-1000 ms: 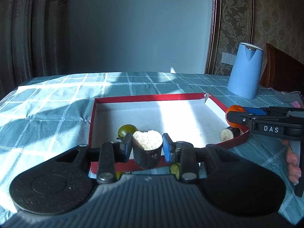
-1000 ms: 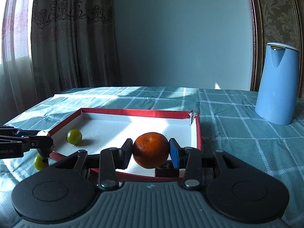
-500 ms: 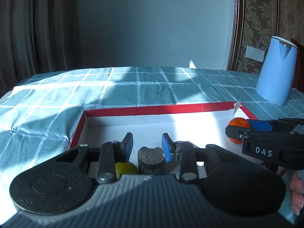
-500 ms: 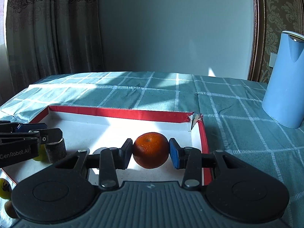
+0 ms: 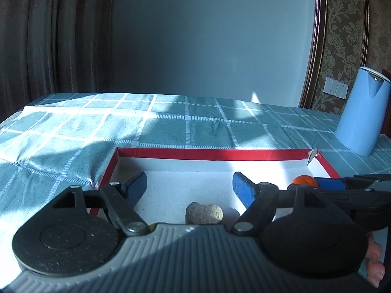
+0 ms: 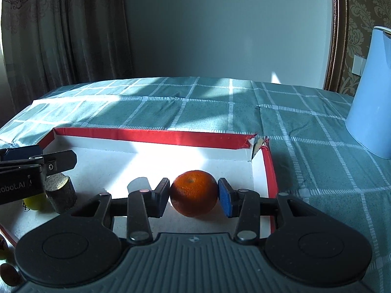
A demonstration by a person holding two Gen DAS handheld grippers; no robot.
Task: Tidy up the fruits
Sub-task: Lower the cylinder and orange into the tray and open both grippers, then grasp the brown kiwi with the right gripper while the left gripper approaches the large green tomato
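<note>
Red-rimmed box: shallow box with a white floor, lying on the checked cloth over the counter; both sets of jaws reach into it.
Left gripper: left gripper has just been opening; its jaws now stand wide, with nothing pressed between them.
Dark stub: a short cut piece with a dark skin and pale top stands on the box floor just below and between the left jaws, clear of both pads.
Green fruit: a small yellow-green fruit sits just beside the stub, under the left gripper as the right camera sees it.
Right gripper: right gripper has its jaws closed on the orange, one pad at each side, low over the box floor; whether the fruit already rests there I cannot tell.
Done: stub and green fruit look placed in the box.
Left: the orange is yet to be let go; a few small fruits lie outside the box, below the near left corner.
Bystander: blue kettle, well beyond the right jaws.
</note>
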